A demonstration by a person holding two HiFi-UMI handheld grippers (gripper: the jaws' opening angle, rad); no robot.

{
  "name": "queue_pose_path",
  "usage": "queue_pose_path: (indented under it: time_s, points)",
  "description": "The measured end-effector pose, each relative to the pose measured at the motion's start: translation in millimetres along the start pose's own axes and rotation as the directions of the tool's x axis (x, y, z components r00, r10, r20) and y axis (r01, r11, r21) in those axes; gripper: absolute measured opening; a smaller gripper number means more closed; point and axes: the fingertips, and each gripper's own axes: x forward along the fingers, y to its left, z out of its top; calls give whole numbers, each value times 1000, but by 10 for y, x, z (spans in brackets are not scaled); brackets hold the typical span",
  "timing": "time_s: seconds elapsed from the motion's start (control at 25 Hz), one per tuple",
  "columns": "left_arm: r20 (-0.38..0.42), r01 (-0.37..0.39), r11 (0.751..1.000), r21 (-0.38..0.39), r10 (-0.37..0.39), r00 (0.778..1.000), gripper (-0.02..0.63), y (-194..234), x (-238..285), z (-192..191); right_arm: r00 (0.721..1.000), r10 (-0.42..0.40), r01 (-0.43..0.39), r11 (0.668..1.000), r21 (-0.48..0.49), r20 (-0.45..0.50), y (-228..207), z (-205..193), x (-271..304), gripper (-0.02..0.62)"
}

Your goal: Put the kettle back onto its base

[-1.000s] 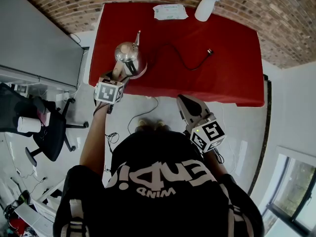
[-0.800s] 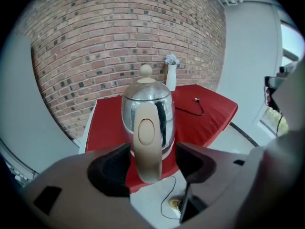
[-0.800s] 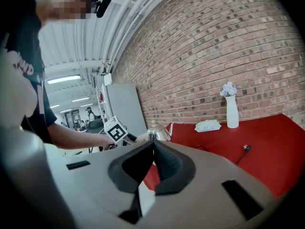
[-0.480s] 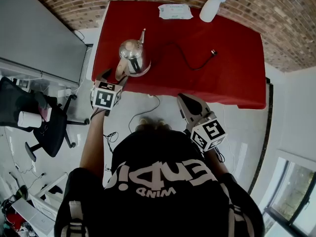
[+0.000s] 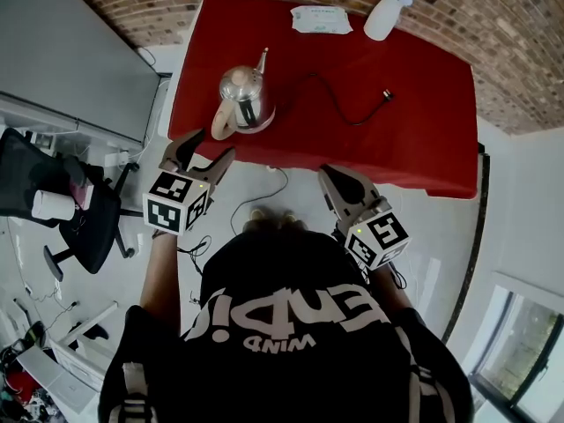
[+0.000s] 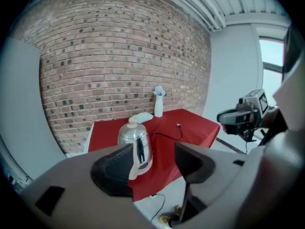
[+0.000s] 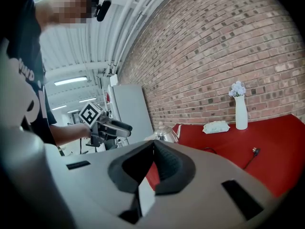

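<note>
Head view: kettle (image 5: 242, 95) stands upright on the red table (image 5: 414, 122), upper left of centre. Left gripper (image 5: 211, 145) sits just below it, jaws wide apart and empty. Right gripper (image 5: 324, 173), at centre frame, has its jaws together, gripping nothing.

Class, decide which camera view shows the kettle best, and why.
The head view: the kettle appears whole from above, spout, handle and lid unobstructed. The left gripper view shows it nearer and side-on, but a jaw covers its lower left. The right gripper view shows only its top and spout, small, above the jaws.
</note>
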Motion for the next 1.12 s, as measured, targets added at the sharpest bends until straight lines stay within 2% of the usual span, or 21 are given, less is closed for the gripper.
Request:
queue_pose_path:
  time_s: [0.16, 0.24, 0.4, 0.48, 0.64, 0.72, 0.88, 1.12]
  points:
    - [81, 109, 994, 0, -108, 991, 237, -351, -238, 190, 1000, 18, -18, 1000, -4, 6, 40, 42, -5, 23]
    - [120, 161, 987, -15, -158, 980, 193, -512, -336, 261, 1000, 27, -27, 1000, -4, 6, 65, 58, -4, 23]
    - [162, 229, 973, -36, -220, 962, 136, -751, -481, 315, 998, 65, -65, 998, -7, 10, 148, 91, 4, 23]
    - [174, 249, 967, -55, -237, 956, 119, -818, -513, 290, 996, 89, -89, 996, -6, 19, 193, 109, -3, 23]
    - [217, 265, 956, -124, -235, 948, 33, -803, -549, 250, 989, 144, -144, 990, -9, 38, 291, 147, -9, 23]
    - [235, 279, 950, -138, -242, 941, 16, -802, -562, 237, 985, 169, -169, 986, -12, 45, 340, 165, -17, 23]
    - [262, 340, 930, -142, -296, 918, 9, -855, -581, 223, 976, 210, -209, 978, -20, 61, 423, 200, -28, 23]
    - [266, 341, 929, -146, -295, 918, 9, -853, -593, 214, 973, 219, -218, 976, -23, 77, 441, 236, -45, 23]
